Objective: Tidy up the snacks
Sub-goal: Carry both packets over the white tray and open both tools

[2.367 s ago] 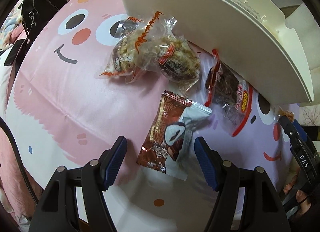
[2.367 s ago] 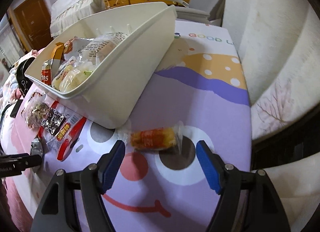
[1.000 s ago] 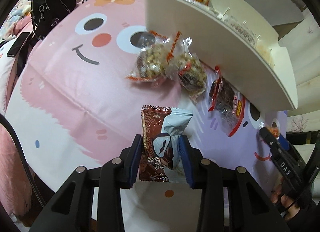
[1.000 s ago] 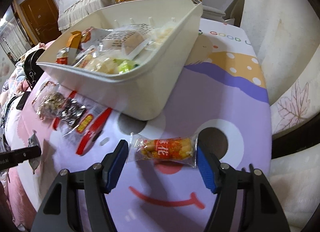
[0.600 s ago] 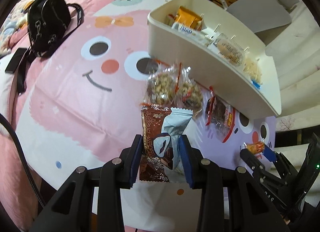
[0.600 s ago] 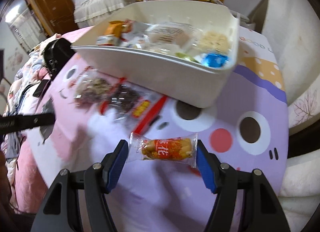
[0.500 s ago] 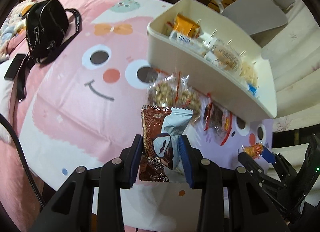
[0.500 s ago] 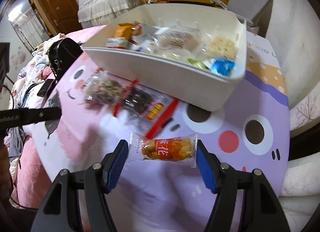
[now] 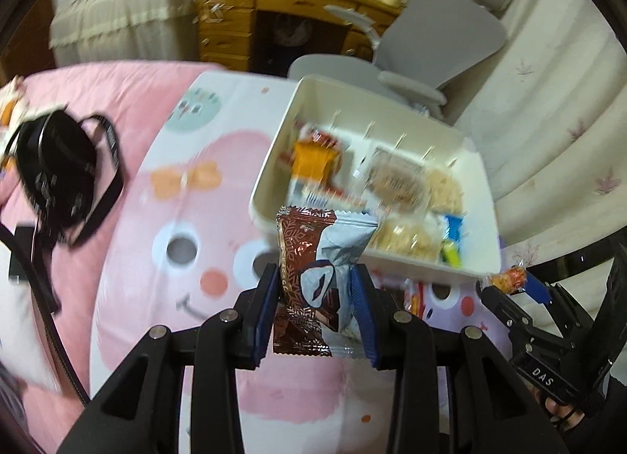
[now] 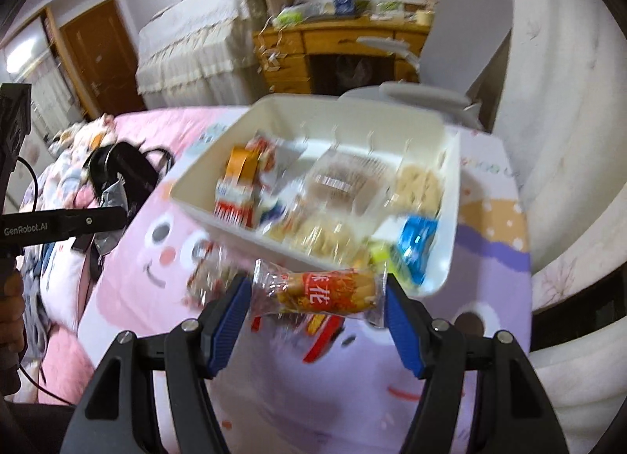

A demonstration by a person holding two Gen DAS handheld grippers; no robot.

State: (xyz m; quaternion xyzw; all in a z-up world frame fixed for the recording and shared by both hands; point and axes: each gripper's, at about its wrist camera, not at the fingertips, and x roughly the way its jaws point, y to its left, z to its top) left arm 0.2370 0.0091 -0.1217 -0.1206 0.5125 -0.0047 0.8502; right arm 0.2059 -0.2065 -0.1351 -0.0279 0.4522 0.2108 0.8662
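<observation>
My left gripper (image 9: 316, 289) is shut on a brown and grey snack packet (image 9: 313, 266) and holds it in the air in front of the white bin's (image 9: 274, 164) near wall. My right gripper (image 10: 317, 293) is shut on a long orange snack packet (image 10: 325, 291), held crosswise between the blue pads, just before the white bin (image 10: 450, 195). Inside the bin lie several wrapped snacks. In the left wrist view the right gripper (image 9: 509, 281) with its orange packet (image 9: 507, 279) shows at the right edge. More packets (image 10: 207, 277) lie on the cloth under the bin's front, blurred.
The bin stands on a pink and purple cartoon cloth (image 9: 164, 187). A black handbag (image 9: 58, 175) lies at the left on pink bedding. A grey office chair (image 9: 431, 42) and a wooden desk (image 9: 254, 19) stand behind. Pale curtains (image 10: 568, 140) close off the right side.
Both grippers have risen from the cloth with their packets held. The bin's inside now shows from above, and the loose packets on the cloth have dropped low in view.
</observation>
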